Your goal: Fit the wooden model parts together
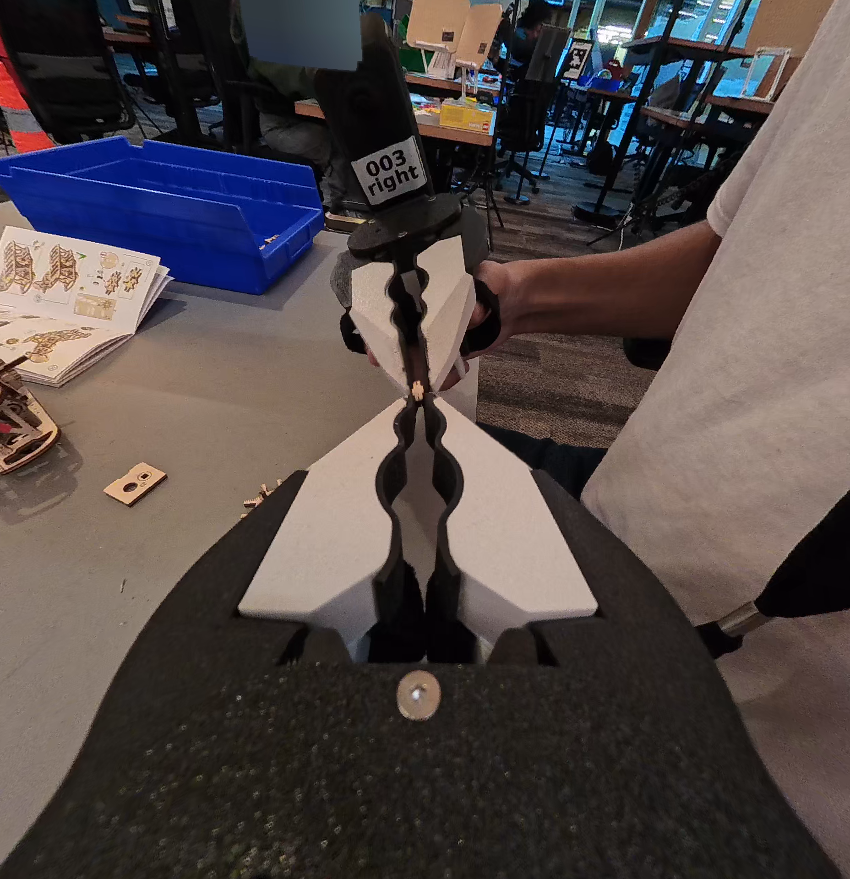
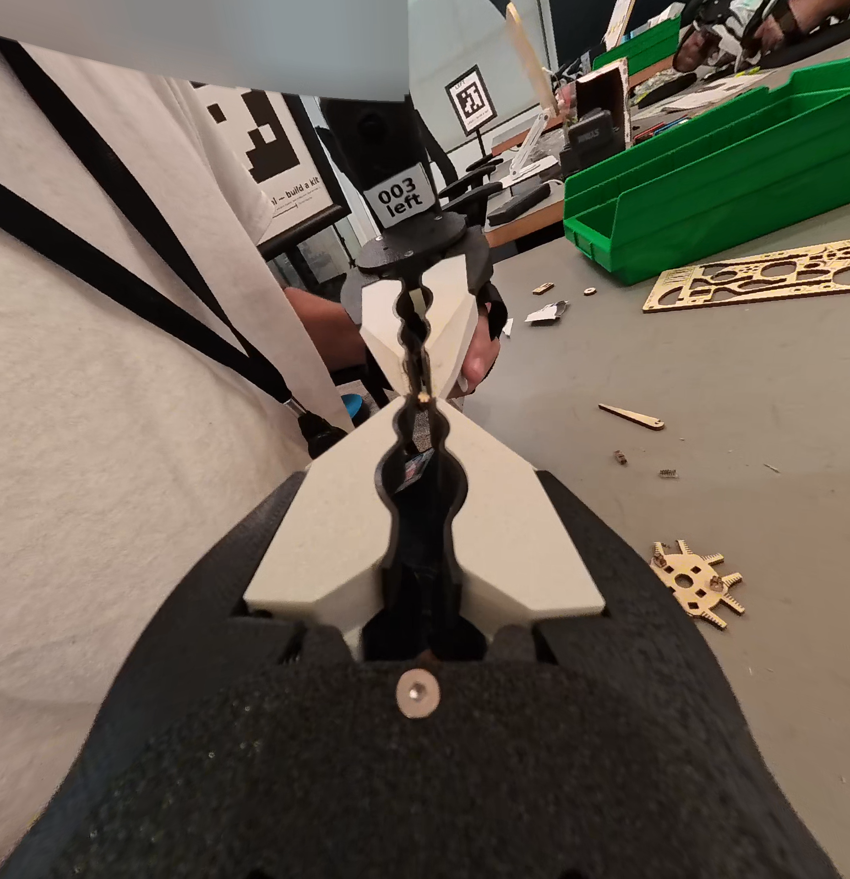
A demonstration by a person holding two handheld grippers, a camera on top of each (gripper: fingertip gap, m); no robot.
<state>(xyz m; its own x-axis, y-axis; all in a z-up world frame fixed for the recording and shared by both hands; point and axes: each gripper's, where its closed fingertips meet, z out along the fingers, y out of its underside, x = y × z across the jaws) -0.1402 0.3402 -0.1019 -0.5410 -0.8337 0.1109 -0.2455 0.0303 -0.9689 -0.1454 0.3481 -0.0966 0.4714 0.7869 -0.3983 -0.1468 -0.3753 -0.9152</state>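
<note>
- My left gripper and my right gripper meet tip to tip in the air at the table's edge, each pointing straight at the other.
- Between the tips sits a tiny pale wooden piece, notched like a small cross; both pairs of fingertips are pinched in on it, my left ones closed at its near end and my right ones at its far end.
- Whether it is one part or two pushed together is too small to tell.
- My bare hand wraps the right gripper's handle.
- On the grey table, left-side view: a small wooden plate with holes, an open instruction booklet, a half-built wooden model at the edge, and a blue bin behind.
- Right-side view: a toothed wooden gear plate near my gripper, a slim wooden sliver, a cut-out wooden sheet, and a green bin beyond.
</note>
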